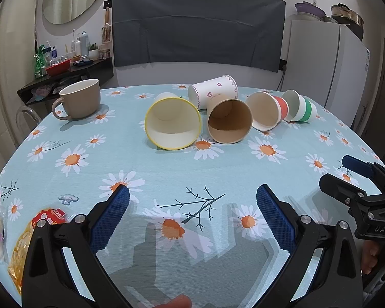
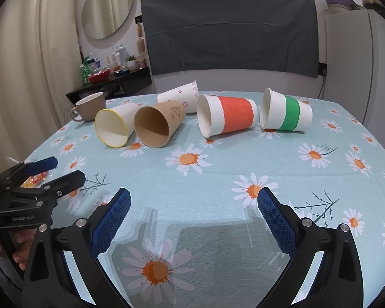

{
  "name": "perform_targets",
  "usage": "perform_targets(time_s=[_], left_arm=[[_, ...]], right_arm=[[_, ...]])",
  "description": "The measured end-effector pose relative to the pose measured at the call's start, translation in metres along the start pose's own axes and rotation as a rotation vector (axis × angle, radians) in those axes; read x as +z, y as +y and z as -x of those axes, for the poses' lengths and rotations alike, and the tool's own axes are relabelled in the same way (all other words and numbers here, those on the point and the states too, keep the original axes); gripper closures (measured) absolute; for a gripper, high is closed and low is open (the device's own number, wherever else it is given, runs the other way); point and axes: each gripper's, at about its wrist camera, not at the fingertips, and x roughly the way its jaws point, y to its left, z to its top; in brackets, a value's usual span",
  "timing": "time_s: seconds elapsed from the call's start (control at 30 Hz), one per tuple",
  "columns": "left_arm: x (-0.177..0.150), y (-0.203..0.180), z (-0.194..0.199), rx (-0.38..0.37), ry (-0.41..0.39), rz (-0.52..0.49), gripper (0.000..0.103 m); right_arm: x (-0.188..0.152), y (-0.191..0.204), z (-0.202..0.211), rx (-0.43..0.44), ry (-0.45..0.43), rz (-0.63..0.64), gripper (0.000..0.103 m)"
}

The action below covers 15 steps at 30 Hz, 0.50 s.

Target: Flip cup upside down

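Note:
Several paper cups lie on their sides across the table: a yellow-rimmed white cup (image 1: 172, 123) (image 2: 114, 125), a brown cup (image 1: 229, 121) (image 2: 157, 123), a red-banded cup (image 1: 268, 110) (image 2: 227, 118), a green-banded cup (image 1: 299, 106) (image 2: 285, 111) and a white cup with pink hearts (image 1: 214, 91) (image 2: 181, 95) behind them. A beige mug (image 1: 79, 98) (image 2: 91, 106) stands upright at the left. My left gripper (image 1: 192, 205) is open and empty, well short of the cups. My right gripper (image 2: 193, 205) is open and empty, also near the table's front.
The round table (image 1: 141, 164) has a light-blue daisy cloth. Snack packets (image 1: 38, 220) lie at the front left. The right gripper shows at the left wrist view's right edge (image 1: 356, 179); the left gripper shows at the right wrist view's left edge (image 2: 48, 172). A shelf (image 1: 64, 69) and fridge (image 1: 320, 64) stand behind.

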Motion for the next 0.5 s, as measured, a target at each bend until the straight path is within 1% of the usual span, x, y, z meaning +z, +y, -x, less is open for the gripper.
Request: perform_targets(time_s=[0.5], left_arm=[[0.0005,0.0007,0.0004,-0.001,-0.005,-0.001,0.006]], right_arm=[[-0.0003,-0.001,-0.0001,-0.001,-0.002,0.0,0.008]])
